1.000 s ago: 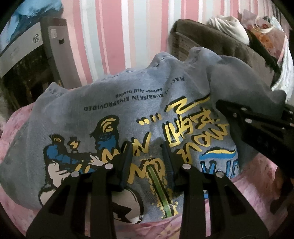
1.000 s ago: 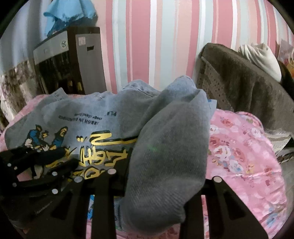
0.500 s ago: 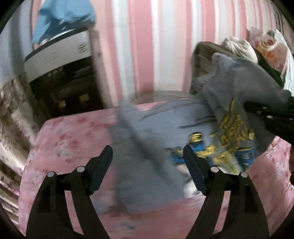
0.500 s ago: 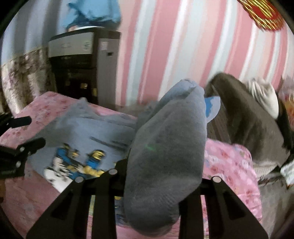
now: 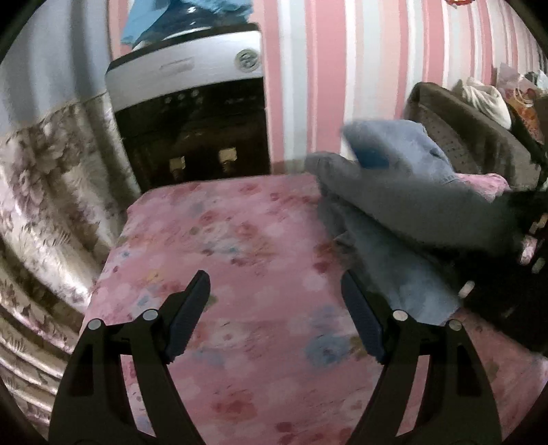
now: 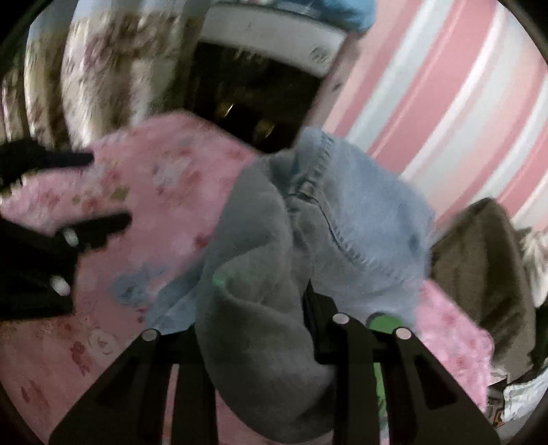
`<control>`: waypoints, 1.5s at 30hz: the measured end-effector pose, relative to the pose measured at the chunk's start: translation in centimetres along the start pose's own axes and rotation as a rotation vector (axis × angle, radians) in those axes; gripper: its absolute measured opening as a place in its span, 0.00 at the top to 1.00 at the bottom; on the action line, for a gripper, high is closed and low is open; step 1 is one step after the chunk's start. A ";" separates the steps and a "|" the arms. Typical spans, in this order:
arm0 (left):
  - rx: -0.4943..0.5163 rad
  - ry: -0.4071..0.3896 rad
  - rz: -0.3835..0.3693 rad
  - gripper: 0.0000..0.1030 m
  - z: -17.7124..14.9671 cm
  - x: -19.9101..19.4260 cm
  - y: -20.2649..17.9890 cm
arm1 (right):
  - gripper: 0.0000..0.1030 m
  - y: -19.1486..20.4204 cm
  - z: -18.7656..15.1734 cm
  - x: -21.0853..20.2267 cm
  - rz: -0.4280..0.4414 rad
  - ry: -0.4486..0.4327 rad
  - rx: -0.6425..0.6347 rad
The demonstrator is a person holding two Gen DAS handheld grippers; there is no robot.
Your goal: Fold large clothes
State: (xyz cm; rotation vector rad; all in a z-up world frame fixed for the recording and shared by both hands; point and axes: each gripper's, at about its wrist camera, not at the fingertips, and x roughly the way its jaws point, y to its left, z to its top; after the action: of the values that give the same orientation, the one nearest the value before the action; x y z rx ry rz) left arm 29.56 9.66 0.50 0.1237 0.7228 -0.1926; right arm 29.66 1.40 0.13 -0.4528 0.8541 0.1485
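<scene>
Grey fleece fills the right gripper [image 6: 246,328]: its jaws are clenched on a thick bunch of the sweatshirt [image 6: 274,274], which hangs lifted over the front right part of the pink bed cover [image 6: 144,178]. In the right wrist view the cloth folds over itself, darker grey fleece inside towards the camera and a paler blue-grey outer face with a stitched seam behind it. None of its print shows here, so no writing on it can be read.

In the left wrist view the left gripper [image 5: 275,315] hovers over bare cover [image 5: 239,239], jaws released and wide apart with nothing between them. The sweatshirt [image 5: 404,212] sits off to its right, a blurred grey heap with a small blue patch near the top, held at the frame's edge by the dark right gripper [image 5: 513,267]. From the right wrist view the left gripper [image 6: 58,205] appears at the left edge, well apart from the cloth.

Behind the bed stands a water dispenser [image 5: 191,119] with a silver top and a dark recess; it bears a round emblem and a faint strip of lettering, both too blurred to read. A blue cloth [image 5: 191,13] lies on top of it. The wall [image 5: 342,68] is striped pink and white, a floral curtain [image 5: 41,191] hangs at left, and a brown chair [image 5: 472,137] stands at right.
</scene>
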 end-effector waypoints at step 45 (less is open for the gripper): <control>0.072 -0.012 -0.076 0.20 -2.7 -3.3 -6.3 | 0.40 -9.3 -8.2 -12.4 -0.062 -0.185 0.245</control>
State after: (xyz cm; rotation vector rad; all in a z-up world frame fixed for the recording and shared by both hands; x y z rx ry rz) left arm 24.03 4.45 0.44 0.1638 0.7094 -0.2923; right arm 18.72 -9.91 7.90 -0.2316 0.6656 0.0269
